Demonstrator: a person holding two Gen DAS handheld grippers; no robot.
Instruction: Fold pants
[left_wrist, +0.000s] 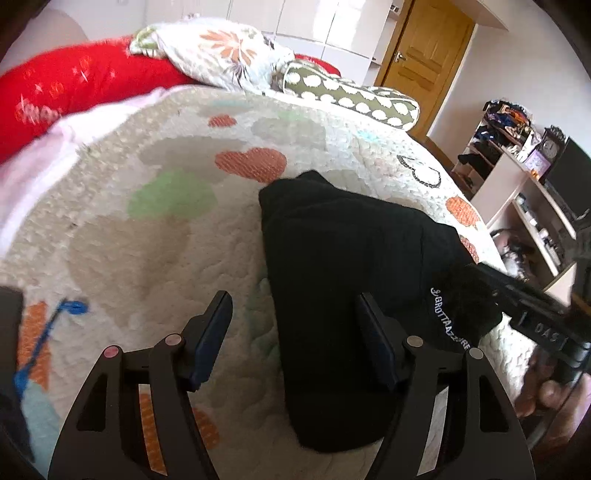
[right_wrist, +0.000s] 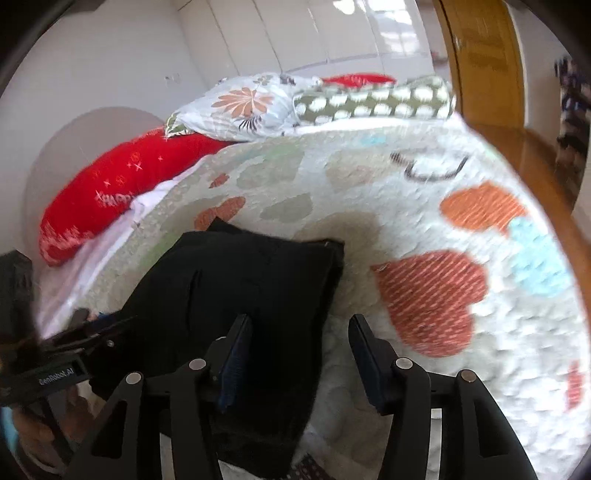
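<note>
Black pants (left_wrist: 343, 266) lie folded in a thick bundle on the quilted bedspread (left_wrist: 147, 229), white lettering near their right edge. My left gripper (left_wrist: 293, 334) is open above the bundle's left edge, empty. In the right wrist view the pants (right_wrist: 236, 280) lie left of centre. My right gripper (right_wrist: 299, 354) is open over their right edge, empty. The right gripper's body shows in the left wrist view (left_wrist: 532, 314) at the pants' right side. The left gripper shows in the right wrist view (right_wrist: 62, 354) at the left.
A red pillow (left_wrist: 74, 92), a floral pillow (left_wrist: 221, 51) and a dotted bolster (left_wrist: 351, 96) lie at the head of the bed. A wooden door (left_wrist: 424, 48) and cluttered shelves (left_wrist: 517, 155) stand to the right. The bed edge runs along the right.
</note>
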